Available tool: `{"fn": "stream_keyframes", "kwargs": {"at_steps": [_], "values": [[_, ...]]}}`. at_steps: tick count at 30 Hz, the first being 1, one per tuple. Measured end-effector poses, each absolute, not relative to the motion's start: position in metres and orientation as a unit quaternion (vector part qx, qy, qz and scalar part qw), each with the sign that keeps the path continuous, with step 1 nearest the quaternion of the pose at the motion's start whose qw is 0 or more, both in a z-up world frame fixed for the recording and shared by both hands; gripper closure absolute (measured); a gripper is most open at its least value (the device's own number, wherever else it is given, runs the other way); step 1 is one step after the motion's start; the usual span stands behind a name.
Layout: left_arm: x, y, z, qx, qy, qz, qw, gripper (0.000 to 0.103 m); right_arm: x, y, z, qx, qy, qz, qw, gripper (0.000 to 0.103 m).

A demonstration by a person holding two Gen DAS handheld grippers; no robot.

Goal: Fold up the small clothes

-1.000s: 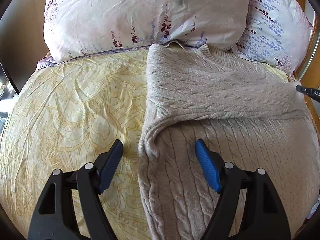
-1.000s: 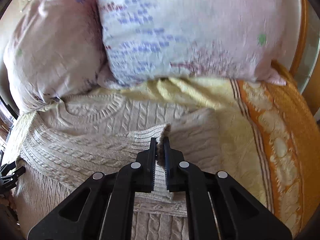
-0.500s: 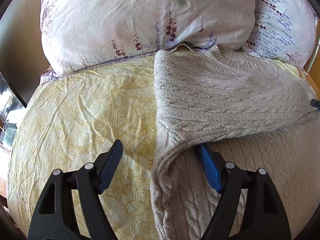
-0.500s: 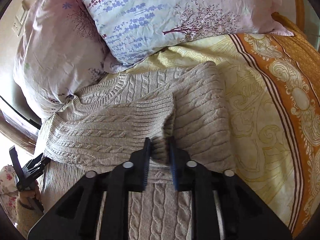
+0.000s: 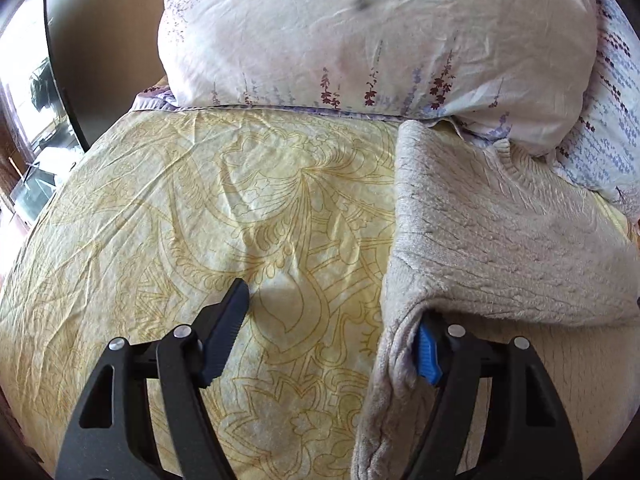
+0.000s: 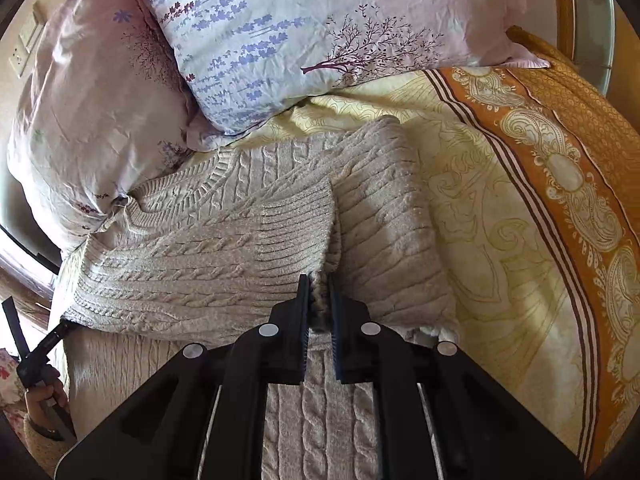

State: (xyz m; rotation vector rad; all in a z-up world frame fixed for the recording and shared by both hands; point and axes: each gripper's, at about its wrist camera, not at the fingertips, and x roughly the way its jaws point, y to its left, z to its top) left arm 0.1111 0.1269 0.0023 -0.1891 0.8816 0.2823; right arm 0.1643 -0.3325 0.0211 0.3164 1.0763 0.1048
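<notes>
Moved: sweater (image 5: 500,240) edge now drapes over left gripper's (image 5: 332,340) blue finger (image 5: 427,356).
Left gripper: wide, closing, unpinched.
Right gripper (image 6: 319,312): clamped on cuff (image 6: 296,232).
Risk: sleeve fold drags crooked; edge slips off.

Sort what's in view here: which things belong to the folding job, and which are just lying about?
In the job:
- beige cable-knit sweater
- its ribbed sleeve cuff, pinched in the right gripper
- left gripper, jaws closing at the sweater's edge, not yet pressing it

Lying about:
- two floral pillows
- yellow bedspread
- orange patterned blanket
</notes>
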Motion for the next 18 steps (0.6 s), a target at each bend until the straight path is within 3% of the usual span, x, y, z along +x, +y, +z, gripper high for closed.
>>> {"fn": "stream_keyframes", "kwargs": {"at_steps": [4,7,12,18], "values": [[0.103,0.127,0.008,-0.108,0.405,0.145,0.896,0.03,0.159,-0.322,0.023,0.111,0.502,0.037,0.857,0.093],[0.107,0.124,0.005,-0.099,0.432,0.133,0.886,0.027,0.157,-0.32,0.028,0.1,0.502,0.041,0.858,0.091],[0.084,0.13,0.01,-0.138,0.44,0.063,0.885,0.021,0.131,-0.348,0.048,0.149,0.492,0.069,0.855,0.058],[0.043,0.142,0.009,-0.19,0.424,-0.044,0.884,0.021,0.092,-0.408,0.044,0.246,0.494,0.093,0.829,0.058]]}}
